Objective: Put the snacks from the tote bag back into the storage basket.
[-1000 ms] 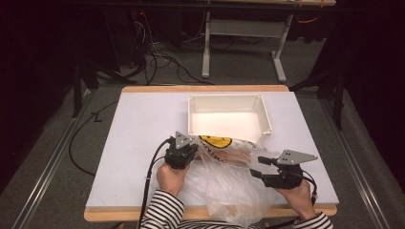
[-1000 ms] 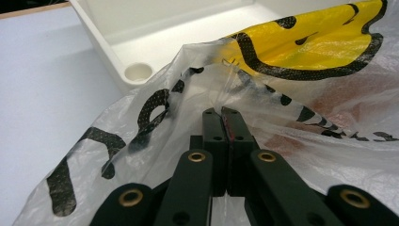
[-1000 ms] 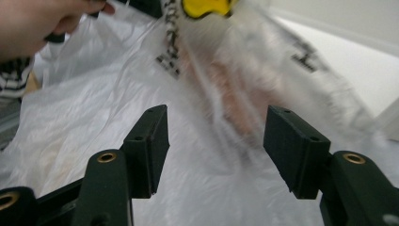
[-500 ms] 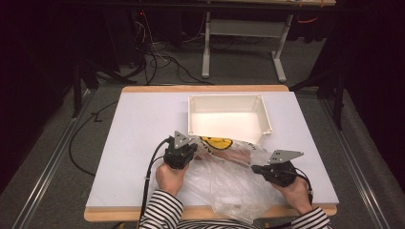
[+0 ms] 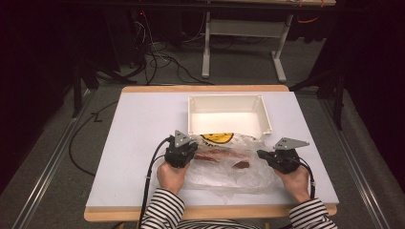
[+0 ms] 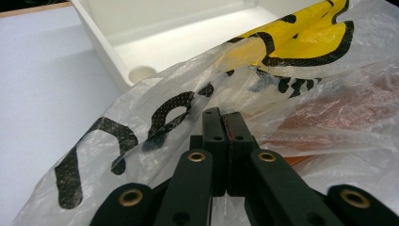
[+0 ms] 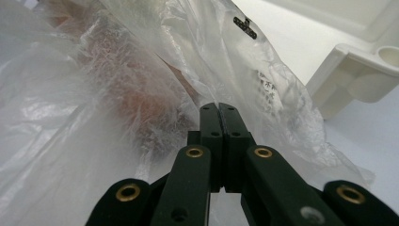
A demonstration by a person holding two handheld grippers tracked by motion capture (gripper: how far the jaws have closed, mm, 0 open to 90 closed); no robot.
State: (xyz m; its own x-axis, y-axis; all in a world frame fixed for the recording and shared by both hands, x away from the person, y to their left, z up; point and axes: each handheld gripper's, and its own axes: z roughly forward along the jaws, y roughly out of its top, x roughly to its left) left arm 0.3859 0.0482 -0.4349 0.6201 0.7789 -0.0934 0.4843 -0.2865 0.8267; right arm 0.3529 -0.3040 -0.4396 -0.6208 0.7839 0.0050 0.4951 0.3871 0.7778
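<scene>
Crinkly clear plastic bag with yellow-black print [image 5: 224,160] lies near worktop's front edge, touching white rectangular plastic tray [image 5: 228,114]. Left gripper [image 5: 180,153], right gripper [image 5: 281,158]: jaws clamped on film at opposite ends. Lift evenly, keep brown contents [image 5: 217,156] centred, clear tray rim.

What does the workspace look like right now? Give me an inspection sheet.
Surface: pale table with a wooden edge.
Job's things: clear plastic bag with yellow and black print, reddish-brown contents inside; white tray just behind it, nothing seen inside.
Clutter: nothing seen.
Grippers: left gripper shut on the bag's left side; right gripper shut on its right side.
Cables: black cable trails from the left gripper toward the near edge.
Surroundings: dark floor, loose floor cables, a white table frame behind.
</scene>
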